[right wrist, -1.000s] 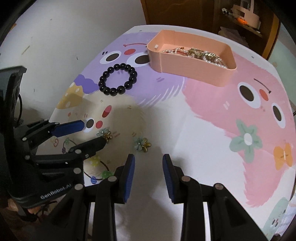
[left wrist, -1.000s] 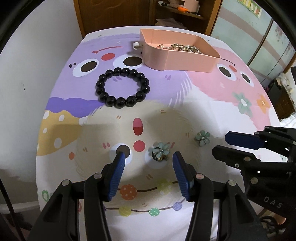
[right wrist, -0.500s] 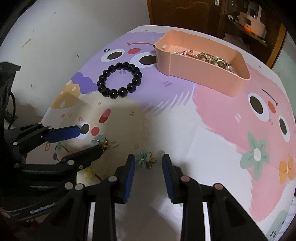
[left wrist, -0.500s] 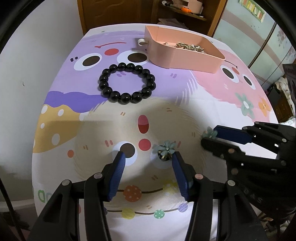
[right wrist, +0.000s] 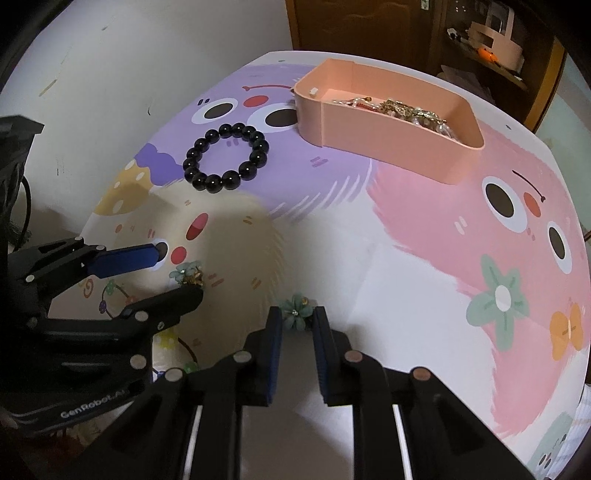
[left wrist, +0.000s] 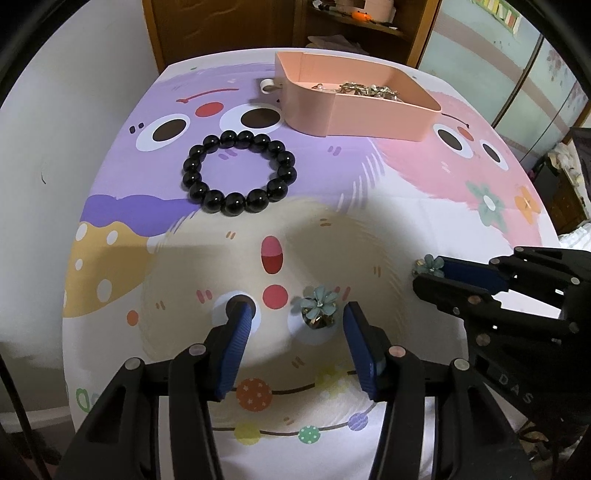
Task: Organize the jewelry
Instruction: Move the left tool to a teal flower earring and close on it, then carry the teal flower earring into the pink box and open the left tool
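Note:
A teal flower earring [left wrist: 318, 309] lies on the cartoon tablecloth between the tips of my open left gripper [left wrist: 297, 318], nearer the right finger; it also shows in the right wrist view [right wrist: 189, 274]. A second teal flower earring [right wrist: 296, 312] sits between the fingertips of my right gripper [right wrist: 297, 318], whose jaws stand narrowly apart around it; it also shows in the left wrist view [left wrist: 431, 264]. A black bead bracelet [left wrist: 239, 172] lies further back. A pink tray [left wrist: 373, 114] with several pieces of jewelry stands at the far side.
A small white ring [left wrist: 266, 85] lies just left of the pink tray. A white wall [left wrist: 66, 110] runs along the table's left edge. A wooden cabinet [left wrist: 221, 26] stands behind the table.
Both grippers have moved forward and down to the earrings. The right gripper's jaws have narrowed around its earring. The left gripper now brackets its earring.

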